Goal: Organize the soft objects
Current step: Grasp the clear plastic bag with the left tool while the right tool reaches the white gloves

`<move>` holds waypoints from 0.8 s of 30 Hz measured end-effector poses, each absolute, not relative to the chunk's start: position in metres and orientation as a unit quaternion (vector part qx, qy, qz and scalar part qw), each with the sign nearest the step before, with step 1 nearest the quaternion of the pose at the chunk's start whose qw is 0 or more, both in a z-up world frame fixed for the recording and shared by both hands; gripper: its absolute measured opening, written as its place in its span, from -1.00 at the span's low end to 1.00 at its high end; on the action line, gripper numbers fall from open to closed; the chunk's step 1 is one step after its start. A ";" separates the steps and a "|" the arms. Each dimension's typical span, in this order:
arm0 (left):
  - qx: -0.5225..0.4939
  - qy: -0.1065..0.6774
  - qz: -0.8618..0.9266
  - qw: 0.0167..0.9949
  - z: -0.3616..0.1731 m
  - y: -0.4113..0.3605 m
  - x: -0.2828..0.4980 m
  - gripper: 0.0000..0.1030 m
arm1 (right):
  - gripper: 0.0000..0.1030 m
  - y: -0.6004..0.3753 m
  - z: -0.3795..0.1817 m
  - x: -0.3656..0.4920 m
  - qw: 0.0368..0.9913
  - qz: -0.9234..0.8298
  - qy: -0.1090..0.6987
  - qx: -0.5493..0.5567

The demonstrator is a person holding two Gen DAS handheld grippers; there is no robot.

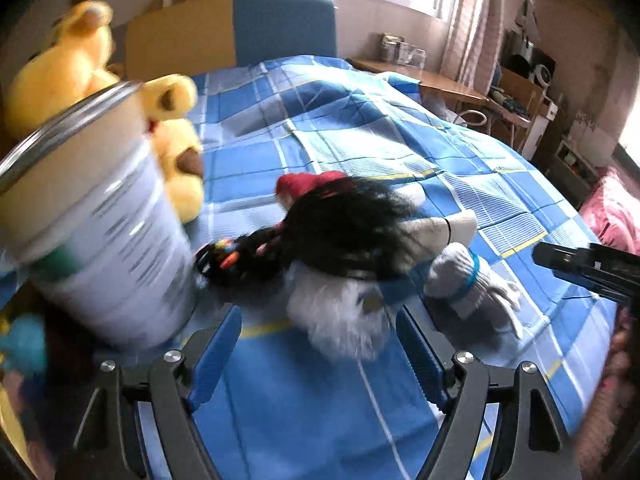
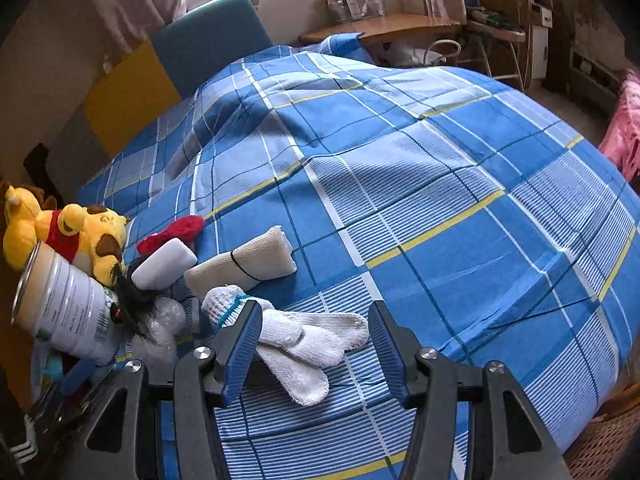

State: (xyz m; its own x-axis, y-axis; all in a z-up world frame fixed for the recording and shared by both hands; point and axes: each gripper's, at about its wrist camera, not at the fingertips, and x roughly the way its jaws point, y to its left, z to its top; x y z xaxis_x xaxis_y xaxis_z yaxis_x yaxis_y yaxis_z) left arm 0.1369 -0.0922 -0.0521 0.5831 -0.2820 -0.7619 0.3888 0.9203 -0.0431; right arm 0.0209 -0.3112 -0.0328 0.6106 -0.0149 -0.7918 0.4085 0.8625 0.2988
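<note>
A pile of soft things lies on the blue checked bedspread (image 2: pixel 440 168). My left gripper (image 1: pixel 318 352) is open just short of a white fluffy plush (image 1: pixel 344 312), which has black hair (image 1: pixel 352 228) lying over it. A red knit piece (image 1: pixel 304 184) and a rolled beige cloth (image 1: pixel 452 228) lie behind. My right gripper (image 2: pixel 316 340) is open, and its fingers straddle the white knit gloves (image 2: pixel 312 344), which lie flat on the bed. The rolled beige cloth (image 2: pixel 248 260), a white block (image 2: pixel 164 260) and the red knit piece (image 2: pixel 176 230) sit just beyond the gloves.
A tall printed tin can (image 1: pixel 108 220) leans at the left, close to my left finger. Yellow plush toys (image 1: pixel 176 152) lie behind it. The right gripper's body (image 1: pixel 592 268) enters from the right. A blue and yellow headboard (image 1: pixel 280 24), a wooden desk (image 2: pixel 380 28) and pink fabric (image 2: pixel 628 132) border the bed.
</note>
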 end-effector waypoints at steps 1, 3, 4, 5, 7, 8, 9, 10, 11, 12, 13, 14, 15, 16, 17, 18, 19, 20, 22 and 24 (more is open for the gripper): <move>0.069 0.417 -0.189 0.886 -0.055 -0.095 0.141 0.56 | 0.08 -0.312 -0.033 0.021 0.866 -0.121 0.424 0.234; 0.077 0.424 -0.190 0.882 -0.064 -0.102 0.152 0.56 | 0.08 -0.313 -0.034 0.021 0.865 -0.120 0.426 0.237; 0.078 0.428 -0.191 0.880 -0.069 -0.106 0.158 0.56 | 0.08 -0.313 -0.034 0.022 0.864 -0.119 0.427 0.238; 0.077 0.432 -0.193 0.877 -0.073 -0.108 0.164 0.56 | 0.08 -0.313 -0.035 0.022 0.864 -0.118 0.427 0.241; 0.069 0.439 -0.199 0.873 -0.079 -0.112 0.172 0.53 | 0.08 -0.313 -0.036 0.023 0.863 -0.118 0.430 0.239; 0.065 0.443 -0.205 0.870 -0.081 -0.114 0.174 0.19 | 0.08 -0.312 -0.036 0.024 0.863 -0.118 0.432 0.236; 0.061 0.451 -0.214 0.864 -0.084 -0.116 0.176 -0.15 | 0.08 -0.312 -0.037 0.025 0.862 -0.118 0.434 0.234; 0.062 0.460 -0.224 0.857 -0.086 -0.117 0.176 -0.31 | 0.08 -0.312 -0.038 0.025 0.862 -0.118 0.435 0.234; 0.058 0.457 -0.226 0.858 -0.085 -0.116 0.173 -0.33 | 0.08 -0.312 -0.039 0.026 0.861 -0.116 0.437 0.232; 0.054 0.456 -0.229 0.858 -0.083 -0.114 0.168 -0.34 | 0.08 -0.311 -0.039 0.026 0.861 -0.115 0.438 0.230; 0.050 0.459 -0.239 0.855 -0.082 -0.112 0.163 -0.34 | 0.08 -0.310 -0.040 0.027 0.862 -0.116 0.439 0.226; 0.048 0.458 -0.244 0.854 -0.079 -0.109 0.154 -0.34 | 0.08 -0.309 -0.040 0.027 0.863 -0.115 0.440 0.222; 0.049 0.455 -0.245 0.855 -0.077 -0.106 0.146 -0.34 | 0.08 -0.308 -0.040 0.028 0.864 -0.113 0.441 0.218; 0.051 0.453 -0.246 0.855 -0.075 -0.102 0.136 -0.34 | 0.08 -0.307 -0.040 0.028 0.864 -0.112 0.442 0.215; 0.048 0.455 -0.249 0.854 -0.073 -0.096 0.124 -0.34 | 0.08 -0.305 -0.040 0.029 0.864 -0.111 0.443 0.210; 0.047 0.456 -0.251 0.852 -0.072 -0.093 0.115 -0.34 | 0.08 -0.303 -0.041 0.029 0.865 -0.110 0.445 0.204; 0.049 0.455 -0.253 0.852 -0.072 -0.089 0.104 -0.34 | 0.08 -0.301 -0.041 0.030 0.866 -0.109 0.446 0.198; 0.056 0.452 -0.253 0.854 -0.072 -0.085 0.091 -0.34 | 0.08 -0.299 -0.041 0.031 0.867 -0.108 0.447 0.193; 0.070 0.450 -0.258 0.852 -0.077 -0.078 0.067 -0.34 | 0.08 -0.294 -0.042 0.032 0.868 -0.104 0.450 0.180; 0.069 0.447 -0.264 0.852 -0.084 -0.068 0.048 -0.34 | 0.08 -0.291 -0.042 0.033 0.870 -0.100 0.453 0.170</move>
